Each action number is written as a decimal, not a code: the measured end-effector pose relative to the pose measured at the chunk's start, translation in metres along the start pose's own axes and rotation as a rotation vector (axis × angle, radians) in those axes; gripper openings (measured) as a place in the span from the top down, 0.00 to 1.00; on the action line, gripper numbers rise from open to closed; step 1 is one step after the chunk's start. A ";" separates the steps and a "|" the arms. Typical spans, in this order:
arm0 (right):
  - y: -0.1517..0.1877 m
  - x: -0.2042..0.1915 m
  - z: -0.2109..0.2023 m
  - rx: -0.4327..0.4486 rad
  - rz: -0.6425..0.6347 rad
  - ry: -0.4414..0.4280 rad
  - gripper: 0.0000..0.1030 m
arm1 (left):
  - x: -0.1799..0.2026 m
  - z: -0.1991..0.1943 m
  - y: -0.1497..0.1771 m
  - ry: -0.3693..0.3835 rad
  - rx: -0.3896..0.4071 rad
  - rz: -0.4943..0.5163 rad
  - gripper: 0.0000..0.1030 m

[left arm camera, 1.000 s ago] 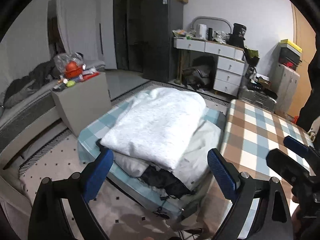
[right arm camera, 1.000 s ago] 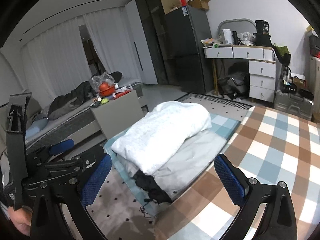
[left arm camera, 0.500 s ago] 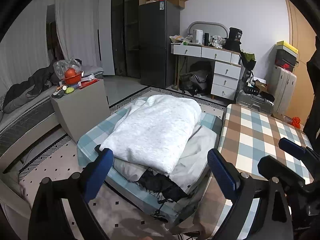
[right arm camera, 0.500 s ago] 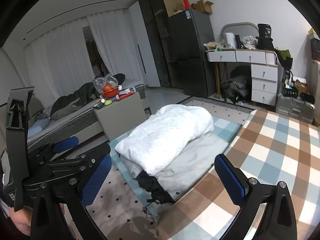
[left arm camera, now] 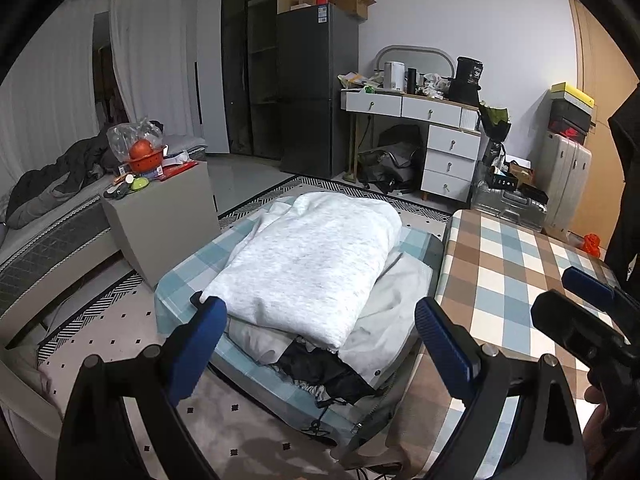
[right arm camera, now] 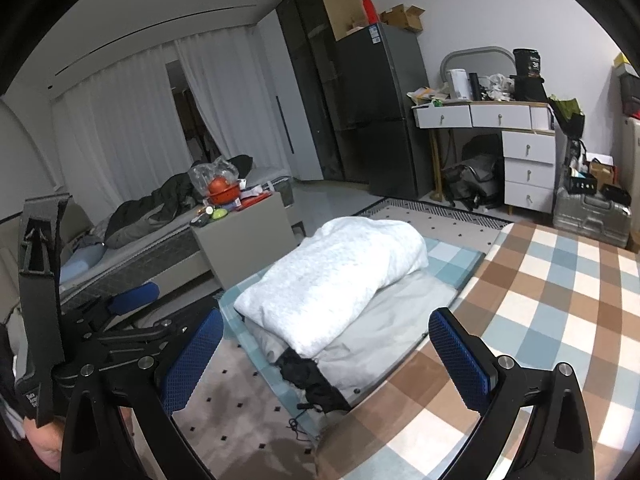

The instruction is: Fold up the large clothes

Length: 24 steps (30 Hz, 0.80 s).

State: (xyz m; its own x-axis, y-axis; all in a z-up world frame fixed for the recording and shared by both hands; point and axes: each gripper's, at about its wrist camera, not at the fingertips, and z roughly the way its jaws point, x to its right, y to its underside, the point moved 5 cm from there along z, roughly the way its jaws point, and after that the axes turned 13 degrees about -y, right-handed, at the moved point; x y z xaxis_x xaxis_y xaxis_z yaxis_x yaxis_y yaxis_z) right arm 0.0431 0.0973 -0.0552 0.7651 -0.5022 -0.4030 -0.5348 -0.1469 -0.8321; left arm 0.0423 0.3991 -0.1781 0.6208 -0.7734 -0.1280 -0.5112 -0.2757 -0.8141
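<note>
A folded light grey garment point(left arm camera: 312, 256) point(right arm camera: 340, 268) tops a pile of clothes on a low surface with a blue checked cover point(left arm camera: 188, 276). Under it lie a pale grey garment point(left arm camera: 392, 304) point(right arm camera: 396, 320) and a black one point(left arm camera: 316, 372) point(right arm camera: 304, 376). My left gripper point(left arm camera: 320, 344) is open and empty, held above and short of the pile's near edge. My right gripper point(right arm camera: 328, 356) is open and empty, also short of the pile. Each gripper shows at the edge of the other's view.
A table with a brown and blue checked cloth point(left arm camera: 512, 272) point(right arm camera: 560, 300) stands right of the pile. A grey cube cabinet point(left arm camera: 160, 216) with clutter stands to the left, a bed point(left arm camera: 52, 208) beyond it. A white desk point(left arm camera: 436, 136) and dark fridge point(left arm camera: 316, 92) line the back wall.
Both grippers have drawn back and tilted up a little, so the pile sits lower and farther in both views. Both jaws stay open.
</note>
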 end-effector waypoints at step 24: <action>-0.002 0.000 -0.003 0.013 0.000 -0.003 0.00 | 0.001 -0.005 0.001 -0.001 0.016 0.001 0.10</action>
State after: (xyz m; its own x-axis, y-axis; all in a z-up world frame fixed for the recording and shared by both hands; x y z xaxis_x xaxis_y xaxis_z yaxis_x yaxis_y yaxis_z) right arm 0.0431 0.0946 -0.0525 0.7664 -0.4994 -0.4040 -0.5298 -0.1356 -0.8372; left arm 0.0396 0.3958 -0.1760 0.6211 -0.7729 -0.1299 -0.5023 -0.2653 -0.8230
